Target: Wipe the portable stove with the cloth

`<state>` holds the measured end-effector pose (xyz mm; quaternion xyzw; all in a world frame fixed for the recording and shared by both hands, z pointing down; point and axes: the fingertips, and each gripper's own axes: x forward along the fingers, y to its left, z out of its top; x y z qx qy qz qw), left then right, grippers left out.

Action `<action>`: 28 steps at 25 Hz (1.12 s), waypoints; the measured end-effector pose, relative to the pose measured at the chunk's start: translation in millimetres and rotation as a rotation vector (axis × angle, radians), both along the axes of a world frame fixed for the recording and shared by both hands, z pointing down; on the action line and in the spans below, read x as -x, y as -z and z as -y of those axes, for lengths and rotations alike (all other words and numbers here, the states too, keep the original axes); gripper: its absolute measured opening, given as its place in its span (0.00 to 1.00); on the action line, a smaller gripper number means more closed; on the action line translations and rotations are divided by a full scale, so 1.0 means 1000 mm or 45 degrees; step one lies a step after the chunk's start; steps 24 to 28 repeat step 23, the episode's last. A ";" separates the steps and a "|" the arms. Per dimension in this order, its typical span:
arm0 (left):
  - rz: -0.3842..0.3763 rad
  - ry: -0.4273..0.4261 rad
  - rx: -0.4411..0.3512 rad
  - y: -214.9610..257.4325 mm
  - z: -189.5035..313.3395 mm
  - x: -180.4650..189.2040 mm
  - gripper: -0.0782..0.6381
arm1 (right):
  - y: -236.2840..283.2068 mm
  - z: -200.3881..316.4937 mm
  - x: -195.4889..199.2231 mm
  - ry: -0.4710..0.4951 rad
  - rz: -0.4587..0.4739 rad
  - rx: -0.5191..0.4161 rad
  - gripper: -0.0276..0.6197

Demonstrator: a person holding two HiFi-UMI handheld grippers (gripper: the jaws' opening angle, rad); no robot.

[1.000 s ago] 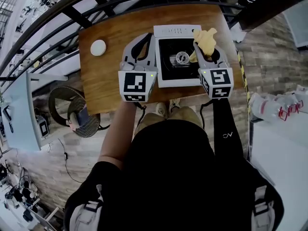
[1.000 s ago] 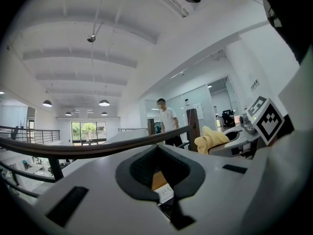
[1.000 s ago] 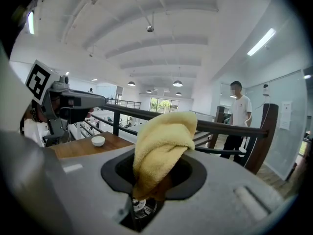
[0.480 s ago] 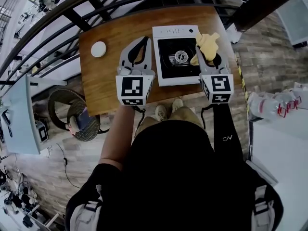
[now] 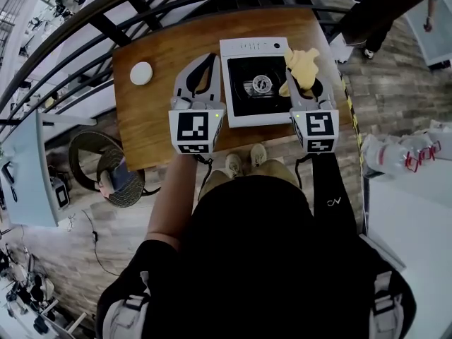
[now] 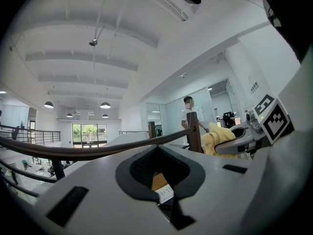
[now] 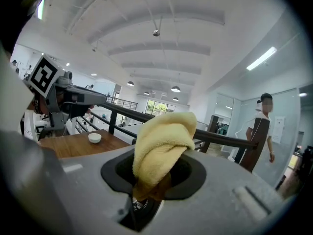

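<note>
The portable stove [image 5: 258,83], white with a black top and a round burner, sits on the right half of a wooden table [image 5: 152,126]. My right gripper [image 5: 300,75] hangs over the stove's right edge, shut on a yellow cloth [image 5: 302,61] that bunches up past its tips. The right gripper view shows the cloth [image 7: 164,141] filling the right gripper [image 7: 156,180]. My left gripper [image 5: 212,56] is over bare wood just left of the stove, shut on nothing. In the left gripper view the left gripper [image 6: 159,173] shows wood through its opening, with the cloth [image 6: 217,141] off to the right.
A small white dish [image 5: 141,73] sits at the table's far left corner, also seen as the dish [image 7: 95,138]. A black railing [image 5: 141,9] runs along the table's far side. A person [image 7: 261,131] stands beyond the railing. The table's near edge is by my feet.
Both grippers have edged slightly toward the near side, the right one keeping its hold on the cloth over the stove's right edge. Grips are unchanged.
</note>
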<state>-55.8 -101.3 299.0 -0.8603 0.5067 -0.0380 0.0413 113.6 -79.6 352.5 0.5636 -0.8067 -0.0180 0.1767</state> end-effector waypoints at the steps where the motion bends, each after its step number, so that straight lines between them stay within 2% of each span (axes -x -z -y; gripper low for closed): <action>1: 0.000 -0.002 -0.002 0.001 0.000 -0.002 0.12 | 0.002 0.000 0.000 0.003 0.003 -0.005 0.21; 15: 0.018 0.008 -0.007 0.002 0.013 -0.010 0.12 | 0.004 0.015 0.001 0.042 0.002 -0.019 0.21; 28: 0.015 0.015 -0.013 0.001 0.008 -0.002 0.12 | 0.003 0.009 0.006 0.041 0.007 -0.018 0.21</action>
